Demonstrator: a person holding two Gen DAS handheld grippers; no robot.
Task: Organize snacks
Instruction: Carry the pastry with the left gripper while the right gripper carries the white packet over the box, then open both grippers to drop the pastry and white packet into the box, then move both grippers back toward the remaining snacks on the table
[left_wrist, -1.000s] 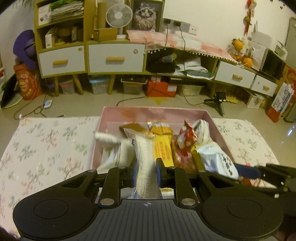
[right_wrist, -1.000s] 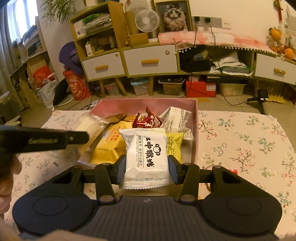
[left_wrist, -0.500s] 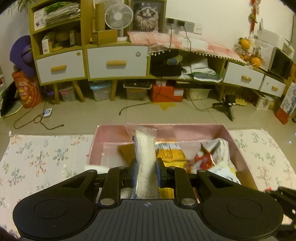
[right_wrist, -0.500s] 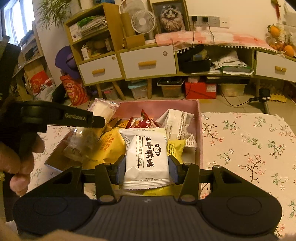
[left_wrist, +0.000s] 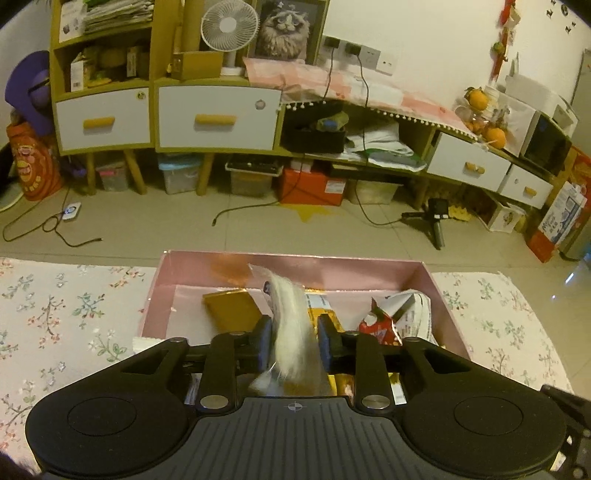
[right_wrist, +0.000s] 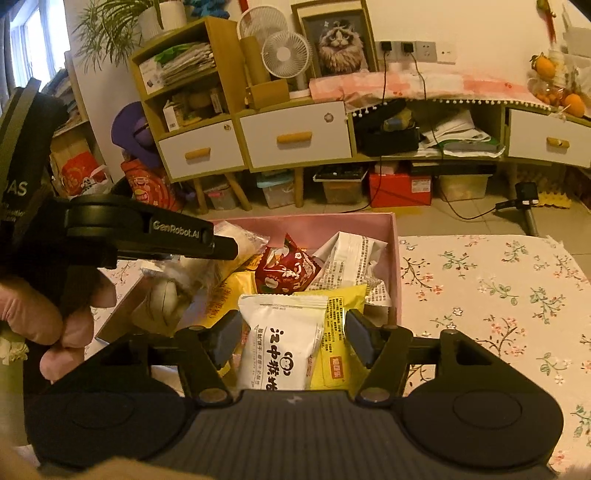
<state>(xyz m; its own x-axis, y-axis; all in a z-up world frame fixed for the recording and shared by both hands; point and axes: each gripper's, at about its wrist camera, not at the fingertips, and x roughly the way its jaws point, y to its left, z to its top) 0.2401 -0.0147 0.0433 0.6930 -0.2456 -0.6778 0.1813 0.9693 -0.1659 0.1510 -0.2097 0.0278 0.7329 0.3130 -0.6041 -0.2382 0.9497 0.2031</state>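
Observation:
A pink box (left_wrist: 295, 258) of snacks stands on a floral cloth. My left gripper (left_wrist: 294, 341) hovers over its near edge, its jaws opening. A clear-wrapped white snack (left_wrist: 291, 332) is blurred between them, slipping down. In the right wrist view that gripper (right_wrist: 221, 243) reaches in from the left over the box (right_wrist: 395, 258), held by a person's hand (right_wrist: 48, 325). My right gripper (right_wrist: 291, 339) is at the box's near end, jaws opening. A white packet with a monkey logo (right_wrist: 280, 343) stands loose between its pads. A red packet (right_wrist: 288, 269) and a yellow packet (right_wrist: 343, 332) lie in the box.
The floral cloth (right_wrist: 498, 295) stretches to the right of the box and also lies to its left (left_wrist: 66, 314). Beyond the table edge is tiled floor with cables and a small tripod (left_wrist: 436, 218). Drawer cabinets (left_wrist: 218, 118) line the far wall.
Both pairs of jaws have spread. The clear-wrapped snack was pinched upright and now blurs downward. The white packet is free of the right pads. The left gripper drew back toward the box's near edge.

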